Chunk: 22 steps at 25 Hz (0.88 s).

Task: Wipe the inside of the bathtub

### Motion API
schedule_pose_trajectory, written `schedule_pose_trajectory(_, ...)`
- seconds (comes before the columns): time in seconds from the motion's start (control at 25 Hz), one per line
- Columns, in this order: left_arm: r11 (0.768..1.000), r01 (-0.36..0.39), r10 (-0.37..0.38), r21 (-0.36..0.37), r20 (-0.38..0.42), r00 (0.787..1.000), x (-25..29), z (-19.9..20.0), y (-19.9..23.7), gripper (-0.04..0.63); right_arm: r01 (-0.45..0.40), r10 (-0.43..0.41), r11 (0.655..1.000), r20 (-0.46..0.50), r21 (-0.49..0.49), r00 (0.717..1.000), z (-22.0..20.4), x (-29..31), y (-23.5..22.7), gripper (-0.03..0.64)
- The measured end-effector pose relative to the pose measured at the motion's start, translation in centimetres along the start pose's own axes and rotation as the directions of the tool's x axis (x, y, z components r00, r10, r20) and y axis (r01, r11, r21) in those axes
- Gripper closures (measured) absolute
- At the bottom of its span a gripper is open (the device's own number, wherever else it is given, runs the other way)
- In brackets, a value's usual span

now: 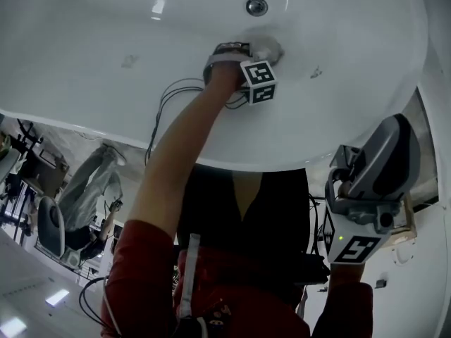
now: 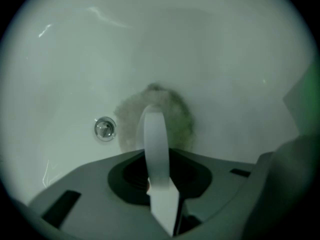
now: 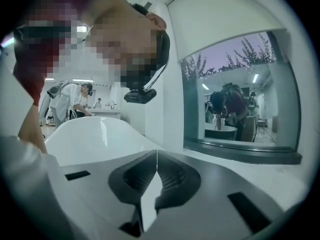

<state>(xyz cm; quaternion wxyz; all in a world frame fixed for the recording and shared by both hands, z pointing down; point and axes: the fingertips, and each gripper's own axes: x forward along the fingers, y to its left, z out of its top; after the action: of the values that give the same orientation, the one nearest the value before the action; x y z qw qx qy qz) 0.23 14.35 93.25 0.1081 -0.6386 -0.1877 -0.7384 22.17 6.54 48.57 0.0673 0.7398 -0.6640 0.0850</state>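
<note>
Your left gripper (image 1: 254, 56) reaches down inside the one bathtub (image 1: 106, 55), jaws clamped on the single grey cloth (image 2: 178, 118), which is pressed to the tub floor beside its one drain (image 2: 105, 129). Your right gripper (image 3: 155, 159) hangs outside the rim, jaws together and empty.

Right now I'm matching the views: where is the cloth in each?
Head view: cloth at top centre, just below the drain.
Left gripper view: cloth at centre, right of the drain.
Right gripper view: not in it.
Shared landmark: the drain.
</note>
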Motion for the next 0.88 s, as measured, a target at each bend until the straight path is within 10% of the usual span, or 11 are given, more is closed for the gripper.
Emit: schedule_pose_trajectory(0.88, 0.997, -0.065, 0.062, -0.042, -0.082, 0.995, 4.5, -0.5, 3.0, 0.503, -0.061, 0.060, 0.998, -0.064, -0.015, 0.996, -2.3, 1.3, 1.7, 0.604)
